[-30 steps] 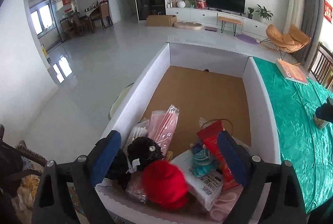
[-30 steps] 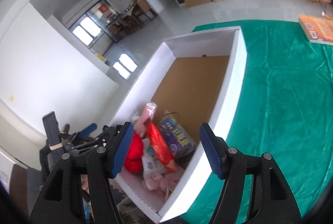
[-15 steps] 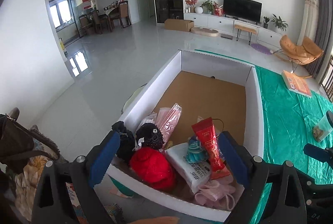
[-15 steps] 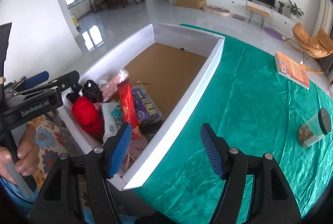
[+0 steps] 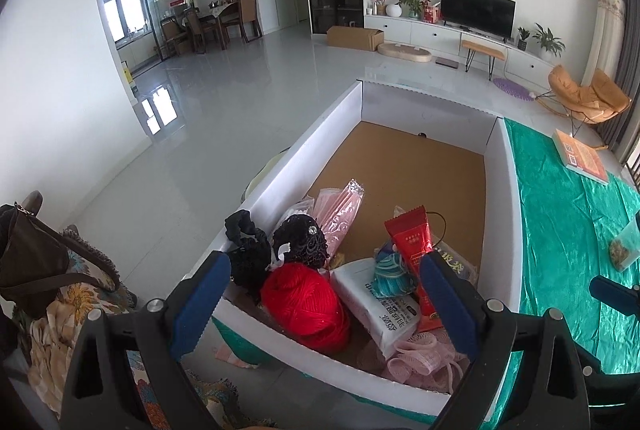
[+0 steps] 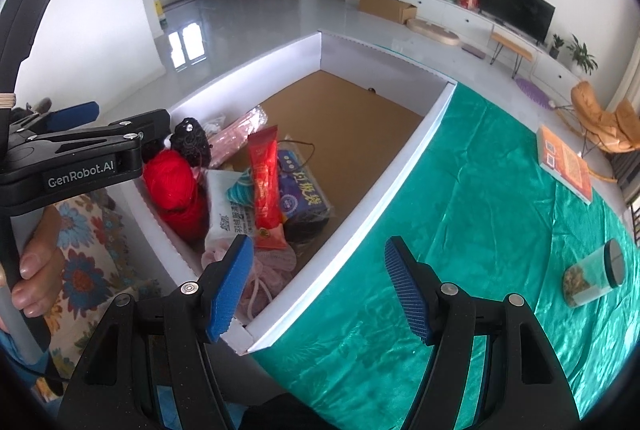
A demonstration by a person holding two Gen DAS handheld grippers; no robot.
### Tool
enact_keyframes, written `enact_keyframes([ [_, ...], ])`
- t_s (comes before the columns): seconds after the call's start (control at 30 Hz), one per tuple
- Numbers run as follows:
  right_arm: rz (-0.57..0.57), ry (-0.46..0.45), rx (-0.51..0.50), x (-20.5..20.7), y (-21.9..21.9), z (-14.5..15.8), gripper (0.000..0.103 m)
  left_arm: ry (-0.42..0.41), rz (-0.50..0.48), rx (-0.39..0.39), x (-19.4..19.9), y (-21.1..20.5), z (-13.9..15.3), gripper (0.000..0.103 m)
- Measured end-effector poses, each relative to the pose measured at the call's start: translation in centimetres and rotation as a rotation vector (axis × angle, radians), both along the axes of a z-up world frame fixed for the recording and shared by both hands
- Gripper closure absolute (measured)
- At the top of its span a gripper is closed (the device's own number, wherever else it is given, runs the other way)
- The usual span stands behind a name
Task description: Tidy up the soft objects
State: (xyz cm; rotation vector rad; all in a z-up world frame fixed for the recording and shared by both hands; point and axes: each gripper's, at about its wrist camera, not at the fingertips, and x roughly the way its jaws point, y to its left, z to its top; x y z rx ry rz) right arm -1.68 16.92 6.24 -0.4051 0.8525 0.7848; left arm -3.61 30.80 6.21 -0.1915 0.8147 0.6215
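A white cardboard box [image 5: 296, 158] with a brown floor sits at the left end of the green-covered table [image 6: 480, 190]; it also shows in the right wrist view [image 6: 400, 166]. Piled at its near end are a red yarn ball [image 5: 306, 304], black lace items [image 5: 300, 240], a white tissue pack [image 5: 380, 314], a red sachet [image 5: 412, 242], a teal yarn bundle [image 5: 390, 270], pink packets [image 5: 340, 214] and a pink puff [image 5: 420, 358]. My left gripper [image 5: 320, 306] is open and empty, held back above the box's near edge. My right gripper [image 6: 320, 286] is open and empty over the box's near right corner.
A jar with a black lid [image 6: 592, 274] lies on the green cloth at right. An orange book [image 6: 564, 162] lies farther back. A floral cushion and brown bag [image 5: 36, 258] sit left of the box. The far half of the box floor is bare.
Both grippers have pulled back and risen from the box's near end. The right wrist view has swung right, so the table, jar and book show. Both stay open and empty.
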Motion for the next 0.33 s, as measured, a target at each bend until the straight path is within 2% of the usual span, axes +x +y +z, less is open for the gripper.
enact_keyframes([
  [0.23,0.013,-0.005,0.007,-0.42,-0.04,0.17,0.031,-0.002,0.002,0.026,-0.23,-0.49,0.11,0.008],
  [0.33,0.013,-0.005,0.013,-0.47,-0.12,0.29,0.031,-0.025,0.011,0.038,-0.62,-0.57,0.52,0.004],
])
